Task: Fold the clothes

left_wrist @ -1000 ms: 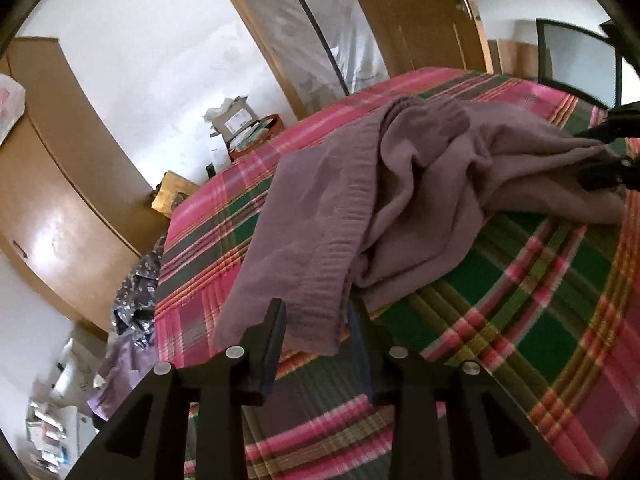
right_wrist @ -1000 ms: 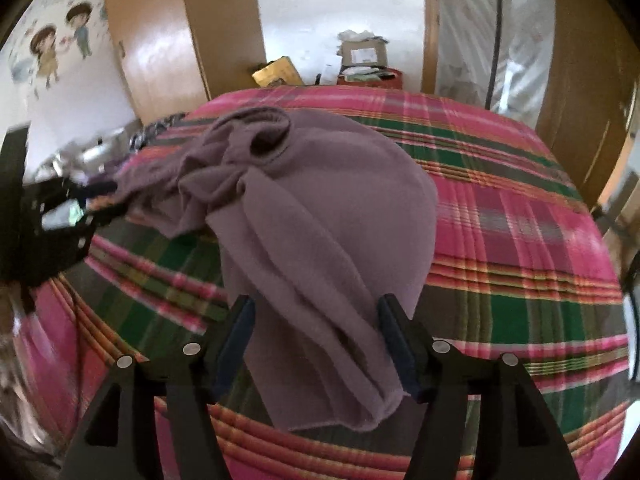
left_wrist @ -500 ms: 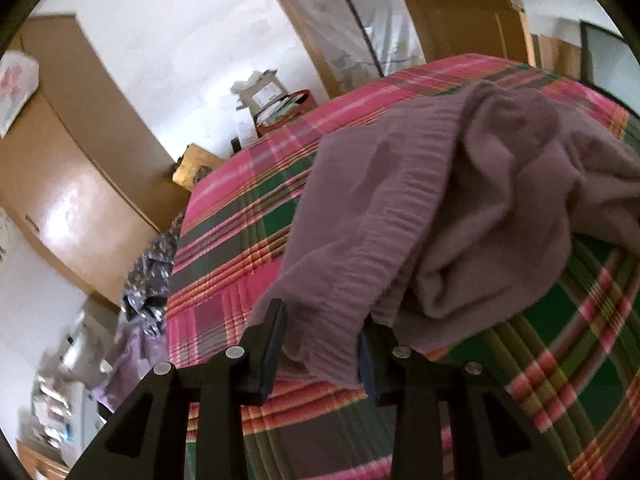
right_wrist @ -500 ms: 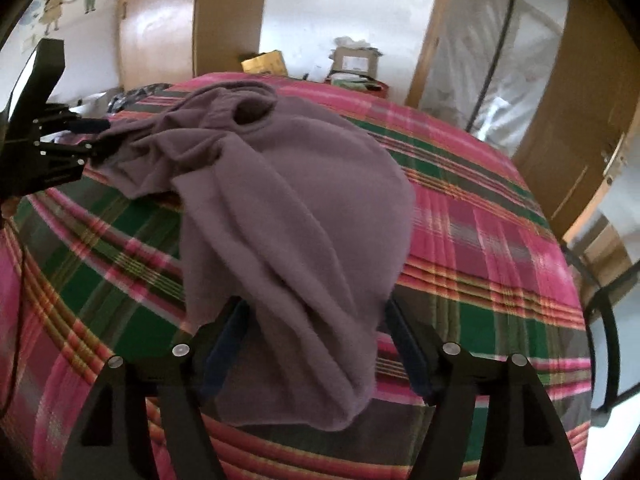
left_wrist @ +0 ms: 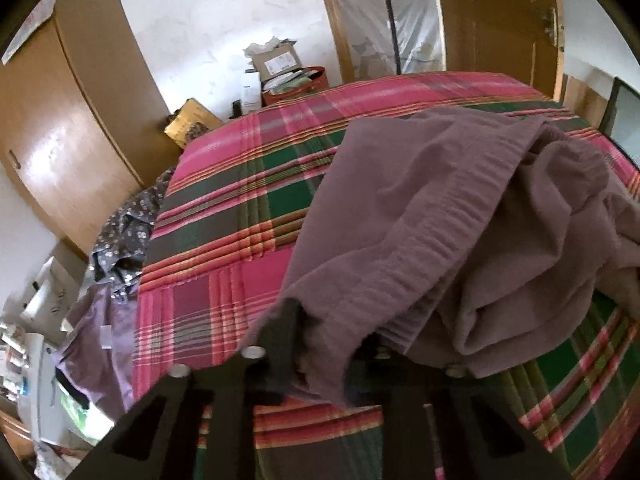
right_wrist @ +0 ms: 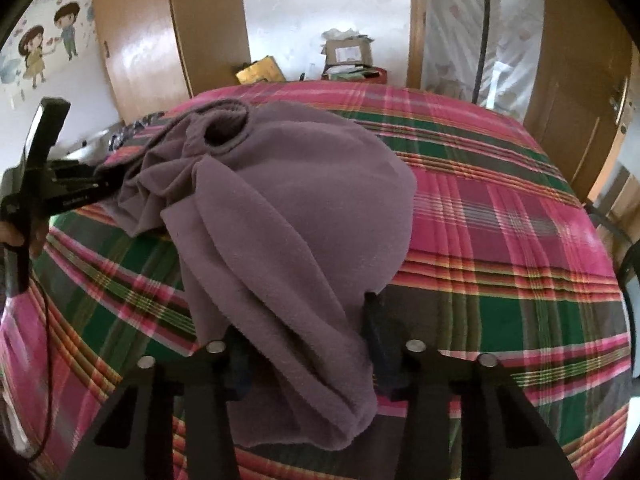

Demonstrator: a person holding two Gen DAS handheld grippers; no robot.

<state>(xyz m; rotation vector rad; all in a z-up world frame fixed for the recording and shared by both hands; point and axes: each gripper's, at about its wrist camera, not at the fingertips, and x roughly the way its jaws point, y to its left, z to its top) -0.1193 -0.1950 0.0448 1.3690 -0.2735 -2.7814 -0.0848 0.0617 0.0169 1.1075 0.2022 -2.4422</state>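
A mauve sweatshirt [left_wrist: 440, 220] lies crumpled on the plaid bed cover [left_wrist: 240, 220]. In the left wrist view its ribbed hem hangs down between the fingers of my left gripper [left_wrist: 326, 328]. Those jaws are closing and pinch the hem; the right finger is hidden under cloth. The right wrist view shows the same sweatshirt [right_wrist: 300, 200], with the left gripper [right_wrist: 108, 184] holding its far left edge. My right gripper [right_wrist: 304, 320] straddles a thick fold at the near edge. Its jaws are closing, the cloth fills the gap and drapes over both fingers, and I see no squeeze.
Wooden wardrobe doors [left_wrist: 60, 152] stand to the left. Cardboard boxes and a red basket [left_wrist: 296, 84] sit beyond the bed's far end. A patterned clothes pile [left_wrist: 124, 232] and a lilac garment [left_wrist: 96, 340] lie beside the bed. A person's hand [right_wrist: 16, 236] holds the left gripper.
The left gripper slid further onto the hem, rolled, and its fingers narrowed on the cloth. The right gripper's fingers came closer together around the fold, with little movement otherwise.
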